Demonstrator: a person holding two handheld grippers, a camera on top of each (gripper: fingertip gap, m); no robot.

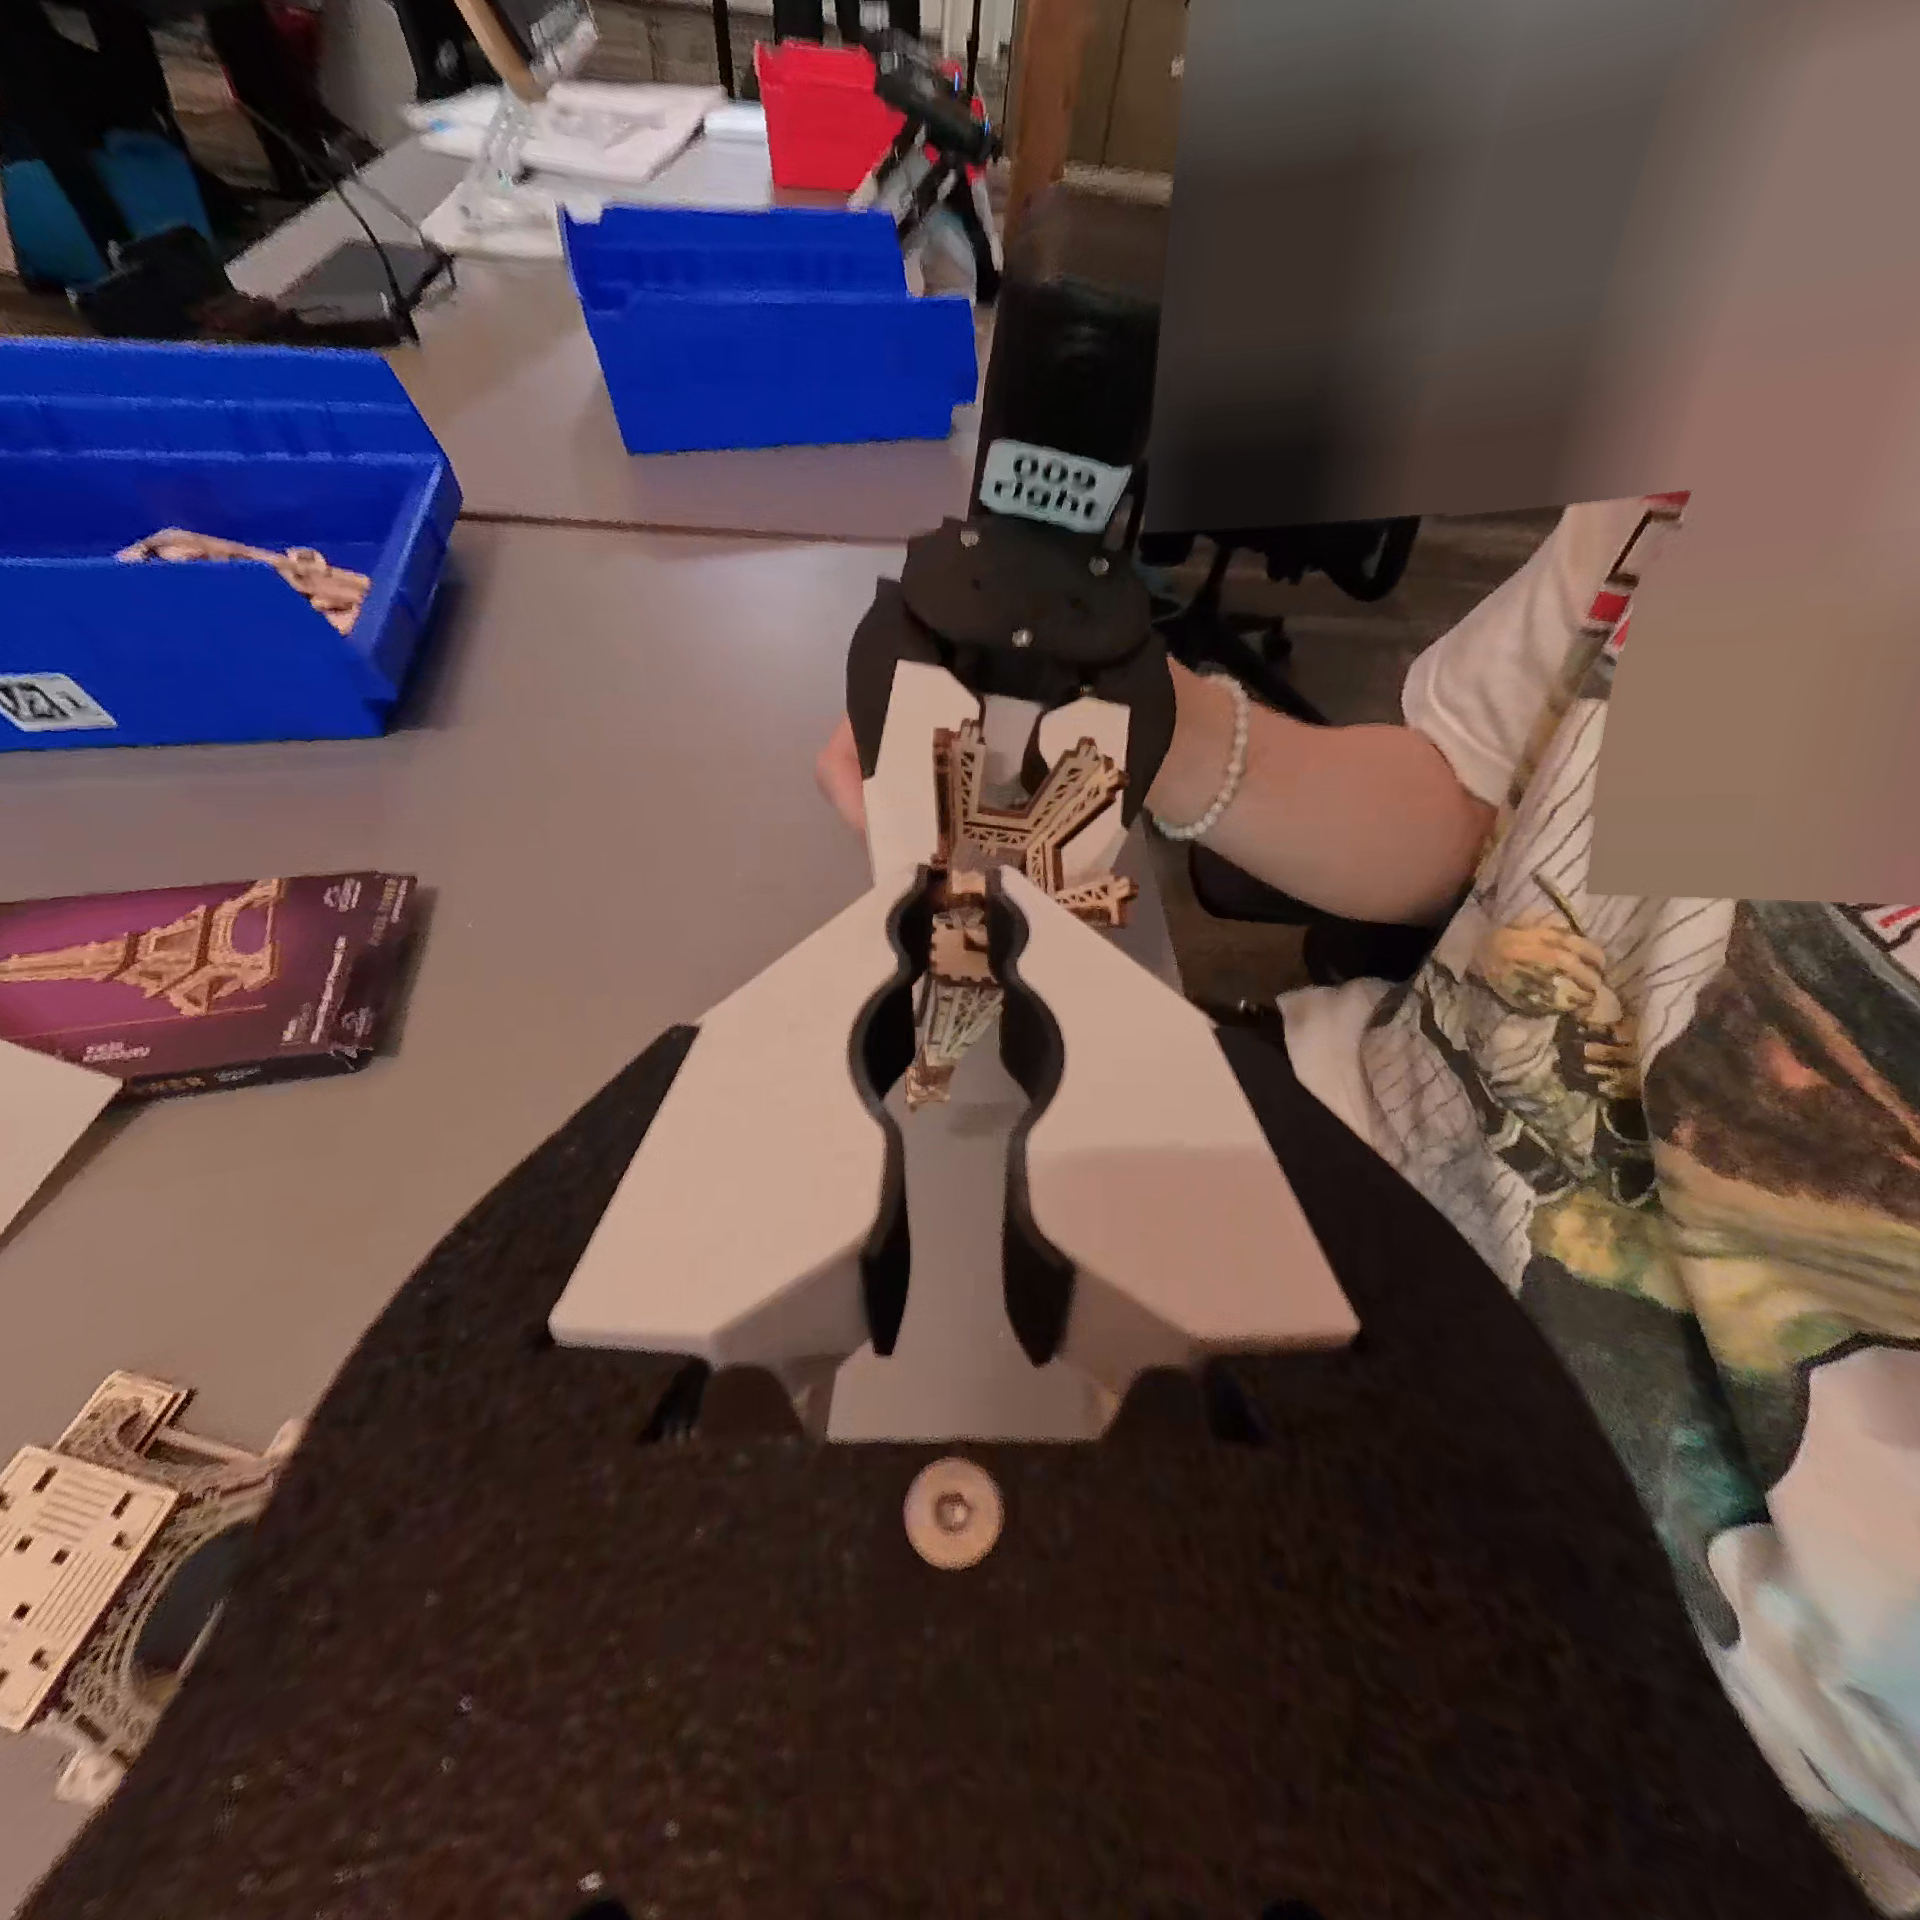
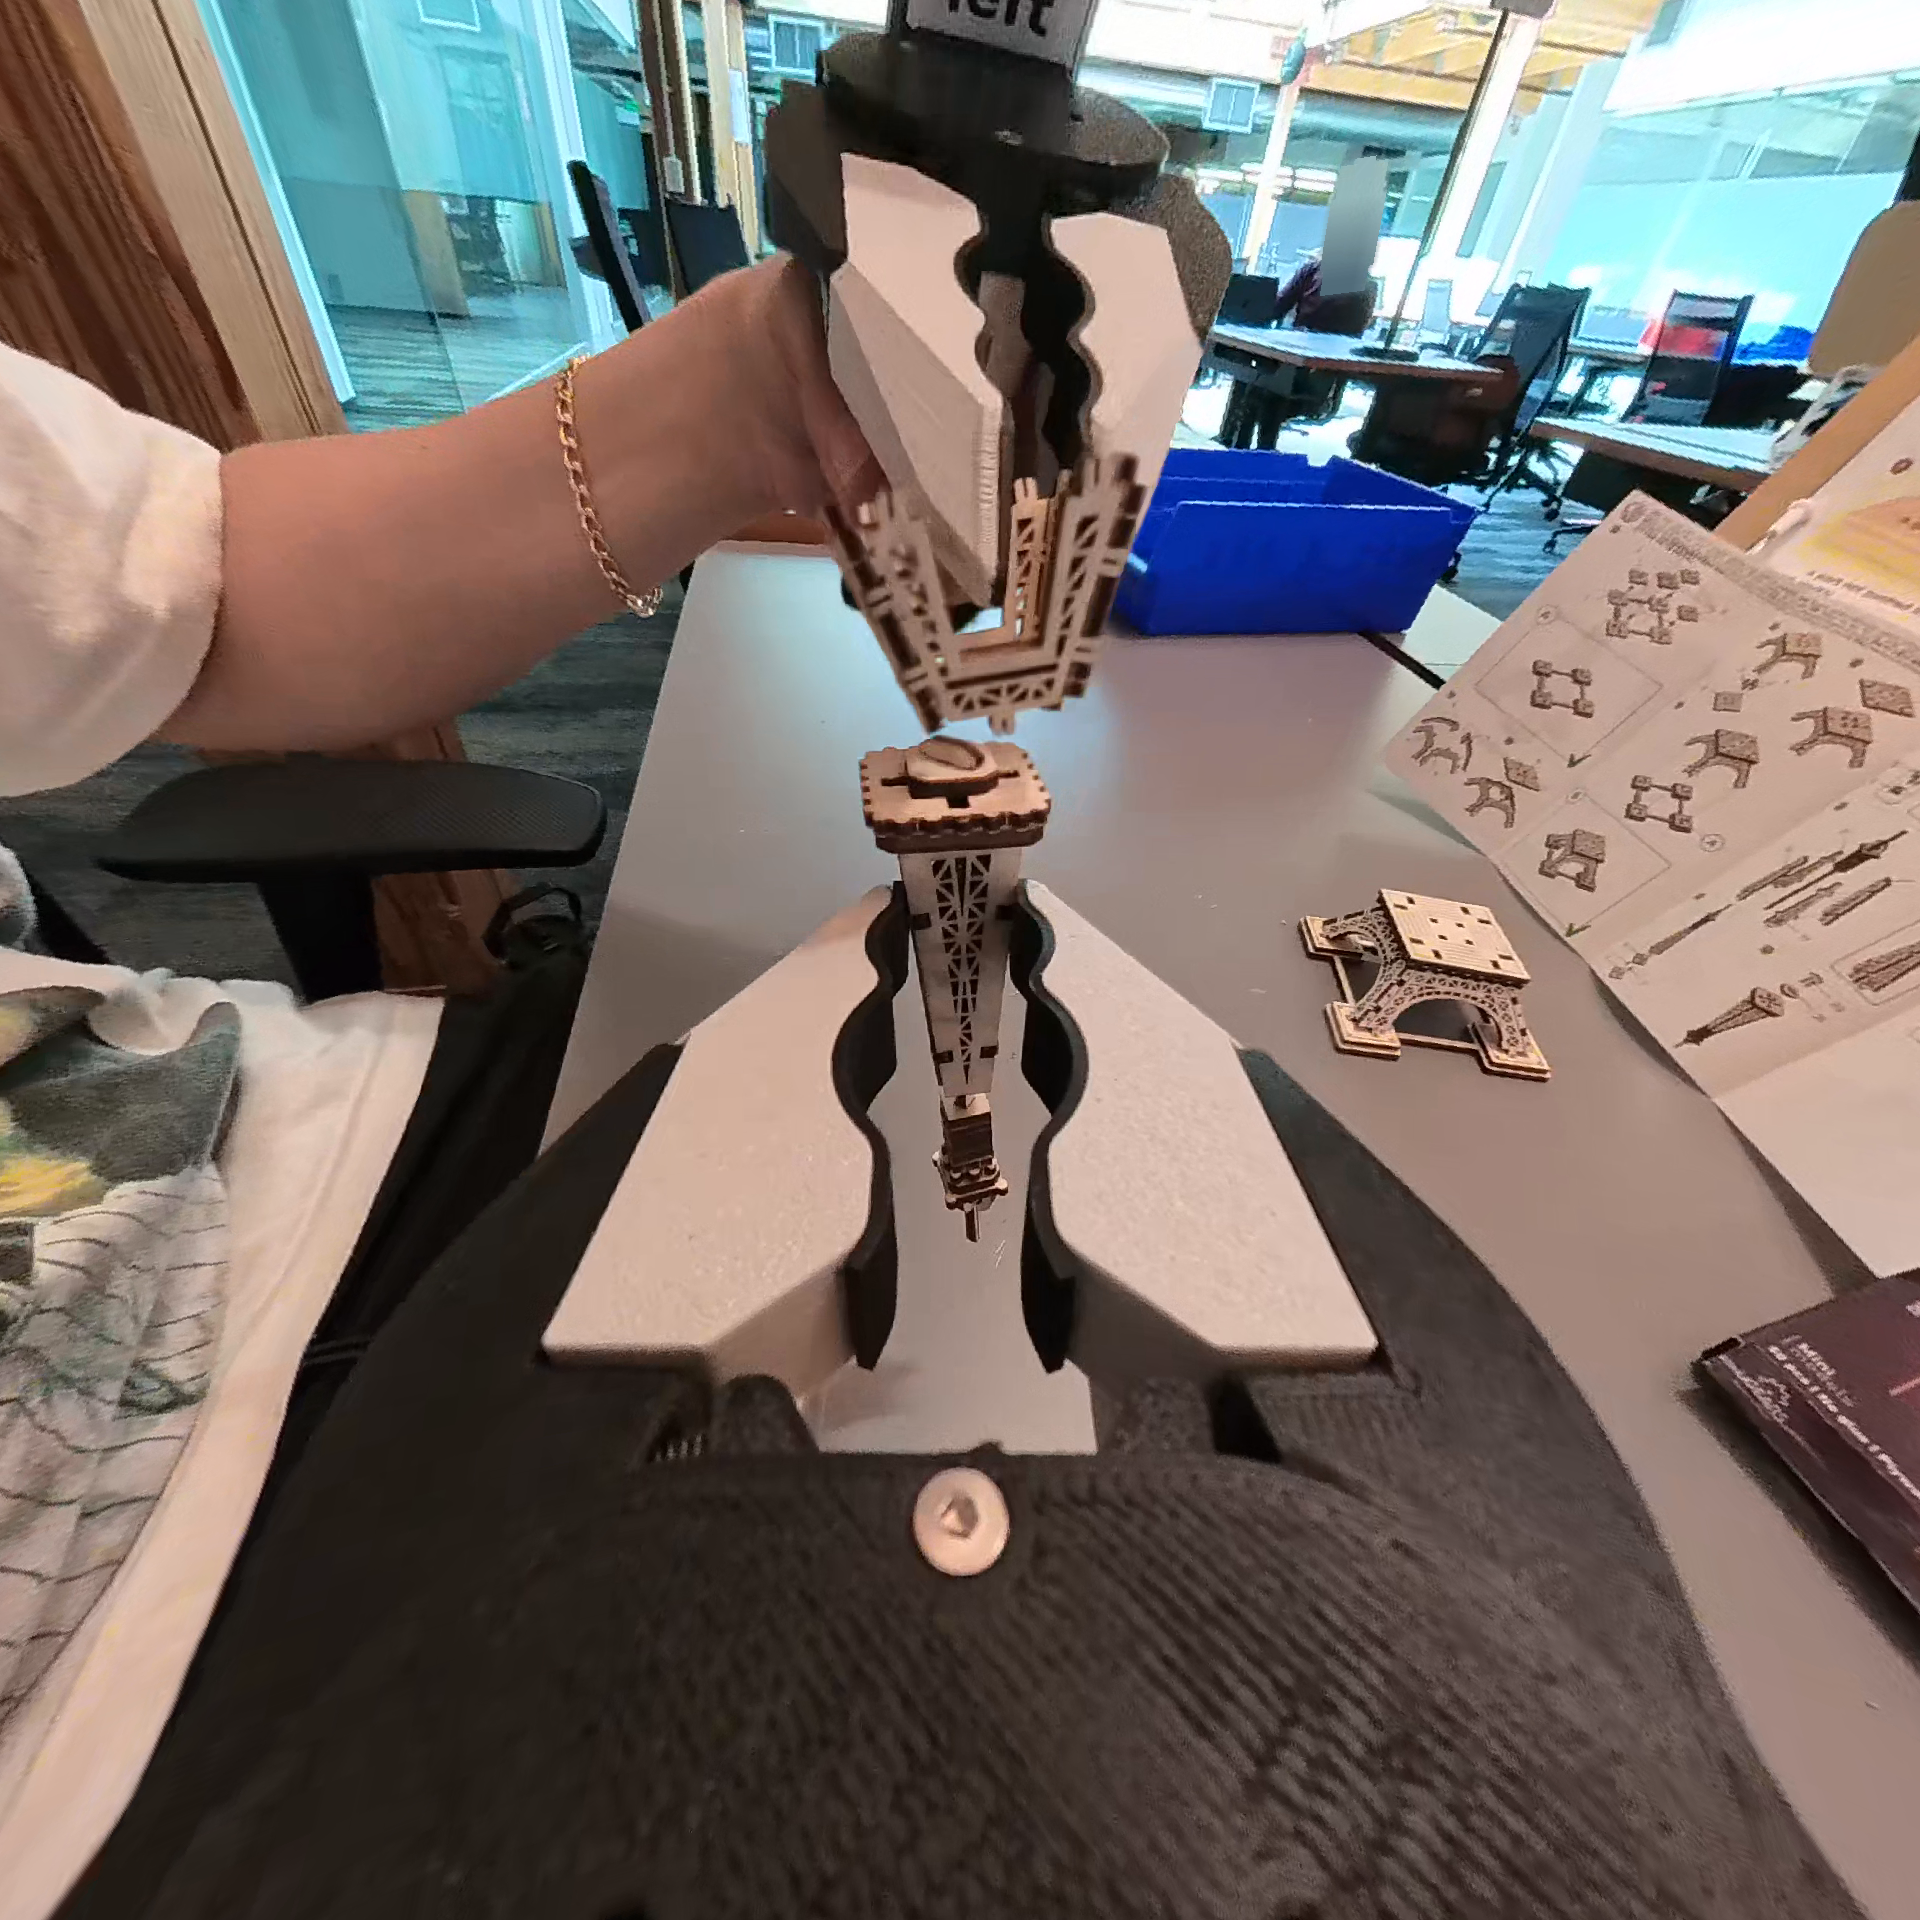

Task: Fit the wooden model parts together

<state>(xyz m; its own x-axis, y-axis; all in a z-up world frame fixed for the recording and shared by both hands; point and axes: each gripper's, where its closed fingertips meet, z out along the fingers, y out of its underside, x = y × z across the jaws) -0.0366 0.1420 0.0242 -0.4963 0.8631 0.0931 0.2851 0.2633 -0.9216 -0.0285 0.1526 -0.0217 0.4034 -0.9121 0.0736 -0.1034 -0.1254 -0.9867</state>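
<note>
Office worktop [image 2: 1195, 790] below, my right tongs [image 2: 961, 904] clamp the spire [image 2: 956, 935] and my left tongs [image 2: 1039, 530] clamp the legs [image 2: 987, 644] just above it, near the worktop's edge, not yet joined, while the base [image 2: 1423, 977] lies unused beside the sheet [image 2: 1714, 779].

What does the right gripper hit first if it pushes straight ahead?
Its tapered wooden lattice spire leads; the capped end would meet the square wooden frame in the left gripper, seemingly just ahead.

Ahead of the right gripper, glass partitions [image 2: 457, 187] let daylight into an open office with dark desks [image 2: 1340, 358] and black chairs [image 2: 1704, 343]; a black armrest [image 2: 353, 816] sits left.
</note>
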